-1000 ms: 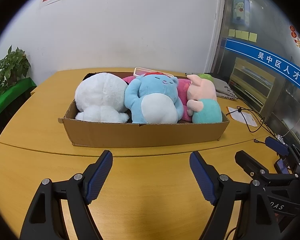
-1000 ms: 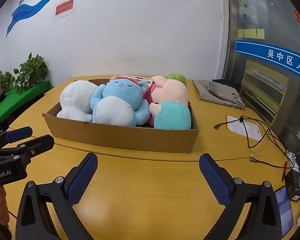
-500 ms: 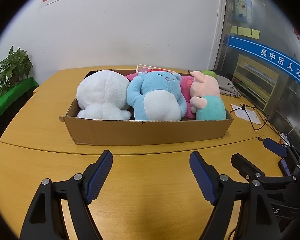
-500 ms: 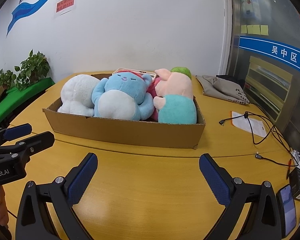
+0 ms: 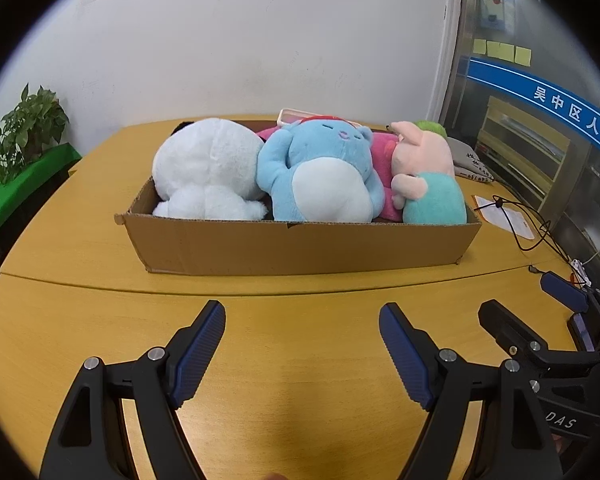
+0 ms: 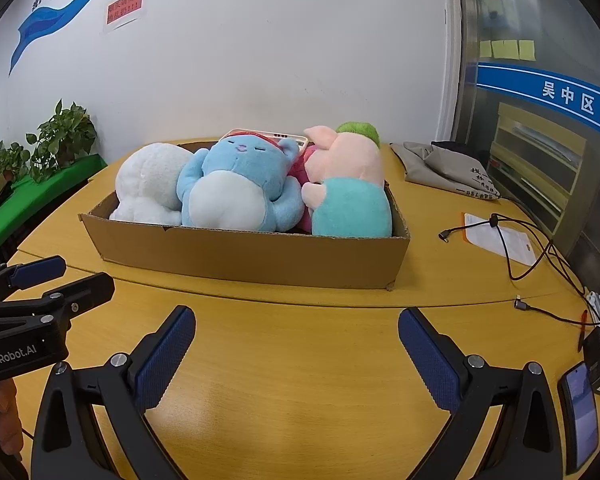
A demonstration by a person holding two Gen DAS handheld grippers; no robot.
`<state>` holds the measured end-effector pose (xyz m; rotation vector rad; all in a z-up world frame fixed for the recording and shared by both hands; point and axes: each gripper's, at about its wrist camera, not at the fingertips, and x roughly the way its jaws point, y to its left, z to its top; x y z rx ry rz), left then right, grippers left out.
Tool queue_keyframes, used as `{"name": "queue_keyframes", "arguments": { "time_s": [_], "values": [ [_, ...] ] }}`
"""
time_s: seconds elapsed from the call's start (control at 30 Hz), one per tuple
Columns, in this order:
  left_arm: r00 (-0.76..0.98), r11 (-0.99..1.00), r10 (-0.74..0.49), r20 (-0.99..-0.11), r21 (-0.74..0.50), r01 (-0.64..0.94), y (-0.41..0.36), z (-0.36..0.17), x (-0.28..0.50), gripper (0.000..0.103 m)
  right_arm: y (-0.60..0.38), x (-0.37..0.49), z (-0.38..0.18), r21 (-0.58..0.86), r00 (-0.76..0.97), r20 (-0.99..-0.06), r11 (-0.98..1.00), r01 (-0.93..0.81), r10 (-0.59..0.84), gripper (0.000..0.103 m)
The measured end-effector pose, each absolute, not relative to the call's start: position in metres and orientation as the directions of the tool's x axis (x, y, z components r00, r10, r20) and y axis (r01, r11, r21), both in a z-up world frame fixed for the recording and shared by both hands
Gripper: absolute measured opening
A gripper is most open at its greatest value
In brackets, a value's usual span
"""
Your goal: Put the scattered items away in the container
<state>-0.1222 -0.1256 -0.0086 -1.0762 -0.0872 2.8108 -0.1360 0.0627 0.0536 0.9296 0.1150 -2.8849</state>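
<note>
We hold the left gripper (image 5: 302, 344) and the right gripper (image 6: 296, 346) open and empty above the counter (image 5: 300, 420). The plush toys (image 5: 320, 172) lie together inside the cardboard box (image 5: 300, 246).

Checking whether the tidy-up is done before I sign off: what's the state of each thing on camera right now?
Cardboard box: open-topped, full.
White plush: in box, left end.
Blue plush: in box, middle.
Pink-and-teal plush: in box, right end.
Left gripper: open, empty.
Right gripper: open, empty.
Black cable: loose on table.
</note>
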Motion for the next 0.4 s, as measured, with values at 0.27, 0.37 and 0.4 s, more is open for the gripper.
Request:
{"name": "queue_keyframes", "arguments": {
  "time_s": [0.27,0.37,0.4],
  "values": [
    [-0.727,-0.992,0.123,-0.675,-0.078,-0.096,-0.1213,-0.0165,-0.1208,0.079,0.0639,-0.1364,0.0495,-0.040,-0.800,-0.596,-0.992,0.122,-0.074,0.103],
    [-0.729,-0.994,0.114,-0.675,-0.078,-0.083,-0.1239,-0.0157,-0.1203,0.079,0.0640,-0.1349,0.0497,-0.044,-0.801,-0.594,-0.992,0.122,-0.072,0.103],
    [-0.729,-0.994,0.109,-0.676,-0.075,-0.078,-0.1245,-0.0155,-0.1202,0.079,0.0643,-0.1348,0.0496,-0.043,-0.801,-0.594,-0.992,0.120,-0.071,0.103]
  ]
}}
